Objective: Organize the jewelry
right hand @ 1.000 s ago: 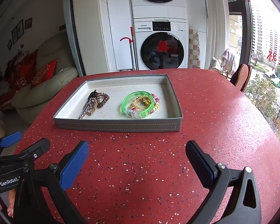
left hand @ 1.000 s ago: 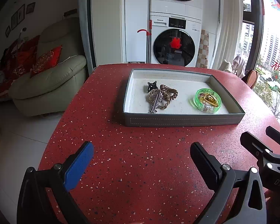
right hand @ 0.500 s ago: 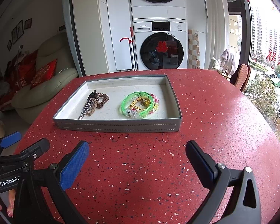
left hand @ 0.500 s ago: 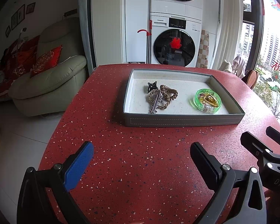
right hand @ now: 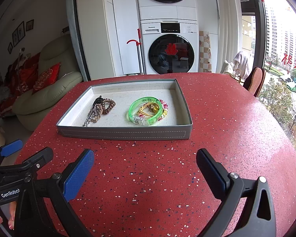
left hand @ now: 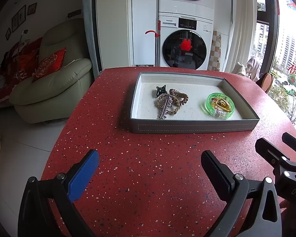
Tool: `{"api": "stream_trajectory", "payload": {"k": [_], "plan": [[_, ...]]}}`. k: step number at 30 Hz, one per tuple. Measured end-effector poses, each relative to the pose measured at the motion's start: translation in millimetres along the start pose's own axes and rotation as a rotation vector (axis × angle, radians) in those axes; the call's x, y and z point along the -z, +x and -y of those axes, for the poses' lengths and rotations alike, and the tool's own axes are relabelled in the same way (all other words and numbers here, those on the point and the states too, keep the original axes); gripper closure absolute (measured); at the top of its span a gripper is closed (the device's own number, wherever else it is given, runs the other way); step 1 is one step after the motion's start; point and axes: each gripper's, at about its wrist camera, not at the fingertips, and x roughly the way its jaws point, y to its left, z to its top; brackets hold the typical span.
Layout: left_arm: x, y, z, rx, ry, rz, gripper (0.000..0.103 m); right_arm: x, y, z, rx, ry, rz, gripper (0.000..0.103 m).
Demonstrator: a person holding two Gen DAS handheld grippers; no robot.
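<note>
Both the left gripper [left hand: 150,164] and the right gripper [right hand: 145,163] hover spread wide, empty, above the table [left hand: 148,167]. Ahead of their jaws, well apart, the tray [right hand: 124,134] holds hair ties [left hand: 170,102] and bangles [right hand: 148,111].

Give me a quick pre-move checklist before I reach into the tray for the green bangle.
1. Left claw open, nothing held: ok.
2. Right claw open, nothing held: ok.
3. Table between claws and tray free of obstacles: ok.
4. Green bangle lies by itself: not ok, beaded and gold pieces sit inside and against it.
5. Hair ties and clip apart from the bangle: ok.
6. Tray fixed against sliding: cannot tell.
</note>
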Motion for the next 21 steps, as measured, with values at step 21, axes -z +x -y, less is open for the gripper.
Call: {"api": "stream_trajectory", "payload": {"k": [21], "plan": [[0.6,0.4,1.2,-0.005,0.015,-0.003,0.000,-0.7,-2.1,-1.6,0.000,0.004,-0.009,0.000]]}}
